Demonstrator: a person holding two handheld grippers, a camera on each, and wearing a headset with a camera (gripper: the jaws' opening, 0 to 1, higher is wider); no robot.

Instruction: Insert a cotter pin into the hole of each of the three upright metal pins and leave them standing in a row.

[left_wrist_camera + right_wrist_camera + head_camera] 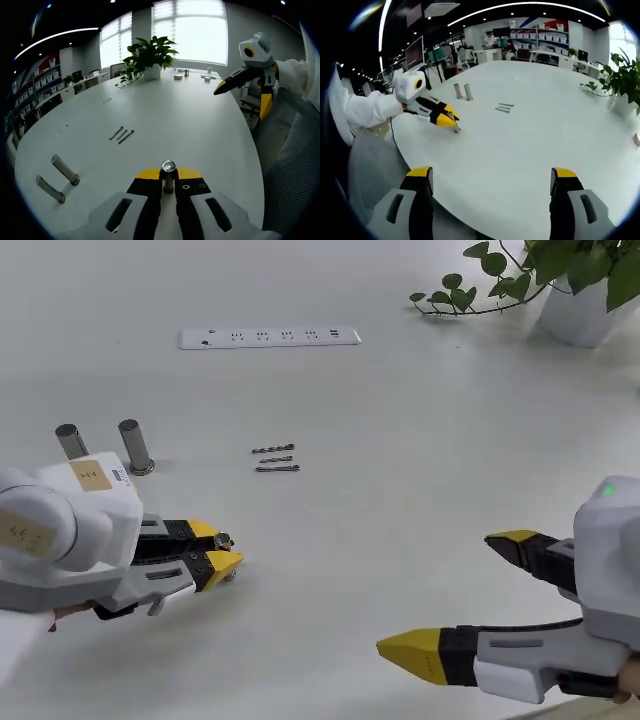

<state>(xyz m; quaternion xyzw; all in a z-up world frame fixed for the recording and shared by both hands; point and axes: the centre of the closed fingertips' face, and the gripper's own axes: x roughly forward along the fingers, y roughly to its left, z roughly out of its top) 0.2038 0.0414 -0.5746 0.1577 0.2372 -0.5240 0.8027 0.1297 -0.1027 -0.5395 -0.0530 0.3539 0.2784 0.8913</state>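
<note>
Pins (133, 446), two, stand upright far left on the desk (400, 500). The left gripper (221, 546) clamps its fingers on a third pin (168, 175), which could topple if released askew. Three cotter pins (276, 459) lie centre, untouched; the right gripper (440, 592) hangs wide open, empty. Pin holes are too small to see.

The place was an open office. A long white meeting table (420, 490) carried a power strip (270, 337) and a potted plant (575, 285). Around it stood desks with monitors (415, 51), shelves with boxes (540, 35), large windows (189, 31) and ceiling strip lights (520, 5).
</note>
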